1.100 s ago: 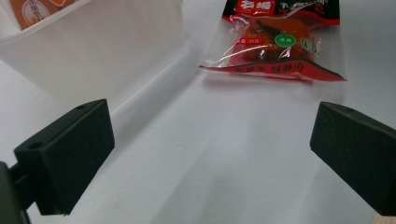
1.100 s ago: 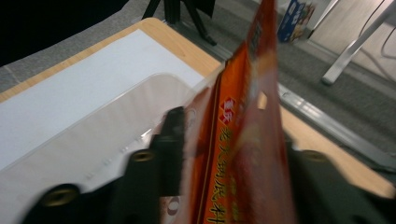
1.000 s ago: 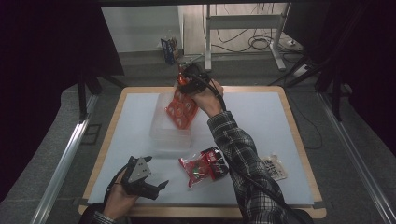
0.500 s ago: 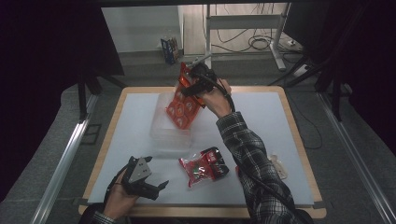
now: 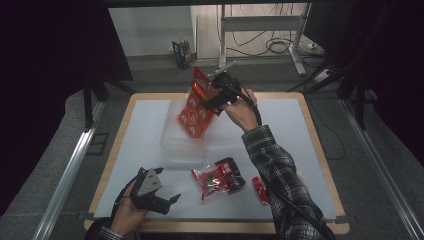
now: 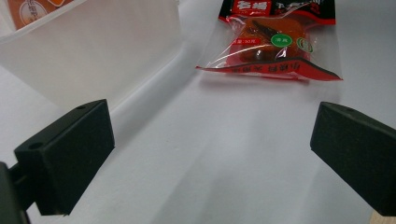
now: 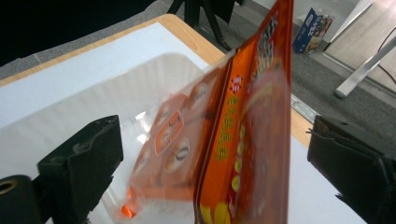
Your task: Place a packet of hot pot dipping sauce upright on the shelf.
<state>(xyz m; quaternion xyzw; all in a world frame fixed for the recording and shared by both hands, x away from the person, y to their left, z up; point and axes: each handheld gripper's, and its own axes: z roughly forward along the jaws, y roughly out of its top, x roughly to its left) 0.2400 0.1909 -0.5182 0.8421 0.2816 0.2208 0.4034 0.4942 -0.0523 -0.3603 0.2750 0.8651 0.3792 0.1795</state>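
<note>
Table (image 5: 150,120) with a white mat carries a clear plastic tub (image 5: 182,140); an orange snack bag (image 5: 197,107) drops into it, blurred, between the wide-open jaws of the right gripper (image 5: 217,90), which grips nothing. Nearer, a red packet (image 5: 217,177) lies flat. Left gripper (image 5: 150,192) rests open and empty by the front edge

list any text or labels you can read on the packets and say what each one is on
Red and clear plastic snack packet lying on the white table mat: large white characters along its top edge, cropped and not readable; a small green round badge, too small to read.
Orange foil snack pouch over the clear plastic tub: yellow characters running down it, blurred by motion, unreadable.
Small blue carton on the floor beyond the table: print too small to read.
</note>
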